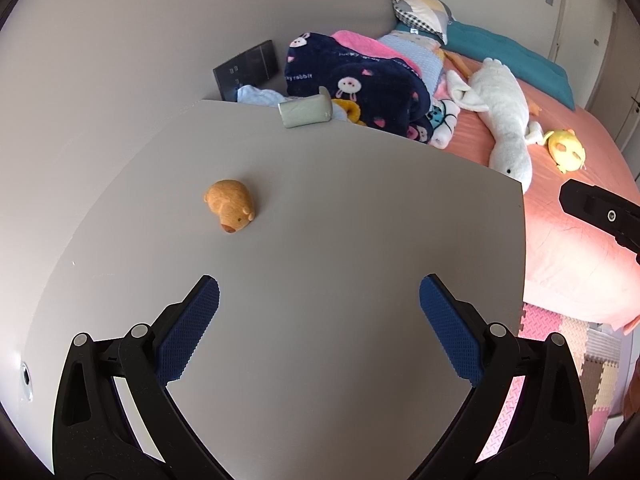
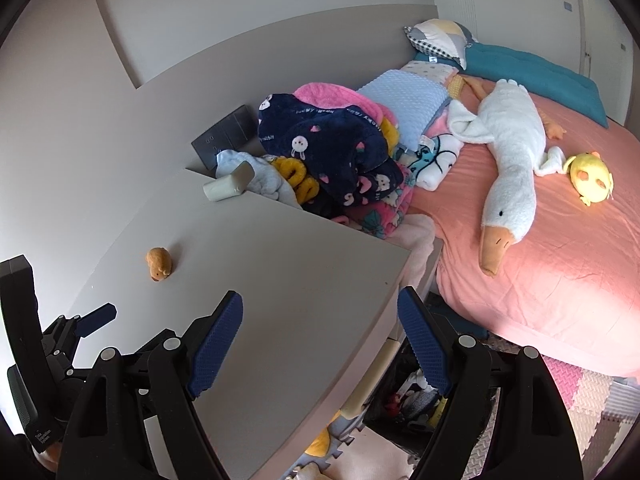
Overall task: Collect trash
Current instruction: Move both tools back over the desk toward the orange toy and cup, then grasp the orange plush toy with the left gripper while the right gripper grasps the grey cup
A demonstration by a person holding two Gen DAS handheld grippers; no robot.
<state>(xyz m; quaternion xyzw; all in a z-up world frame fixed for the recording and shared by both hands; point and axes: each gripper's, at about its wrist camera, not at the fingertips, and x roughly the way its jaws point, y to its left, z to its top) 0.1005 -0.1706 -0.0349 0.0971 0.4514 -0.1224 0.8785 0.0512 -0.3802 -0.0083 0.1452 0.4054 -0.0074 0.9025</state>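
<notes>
A small pale wad (image 1: 306, 114), roughly block-shaped with a crumpled, papery look, lies at the far edge of the smooth grey surface (image 1: 320, 220), just beside a heap of fleecy blankets (image 1: 356, 80) on the bed (image 1: 560, 240). Nearer on the surface sits a rounded orange-brown bear figure (image 1: 231, 210), well apart from the wad.

The left claw (image 1: 319, 330) hangs above the bare surface, its blue, dimpled pads spread wide, gripping nothing and touching nothing. The right claw (image 2: 320, 344) stands wide apart over the surface's near corner, also empty.

On the pink bed lie a long white plush goose (image 2: 508, 168) with an orange beak and a round yellow plush (image 2: 592, 178).
</notes>
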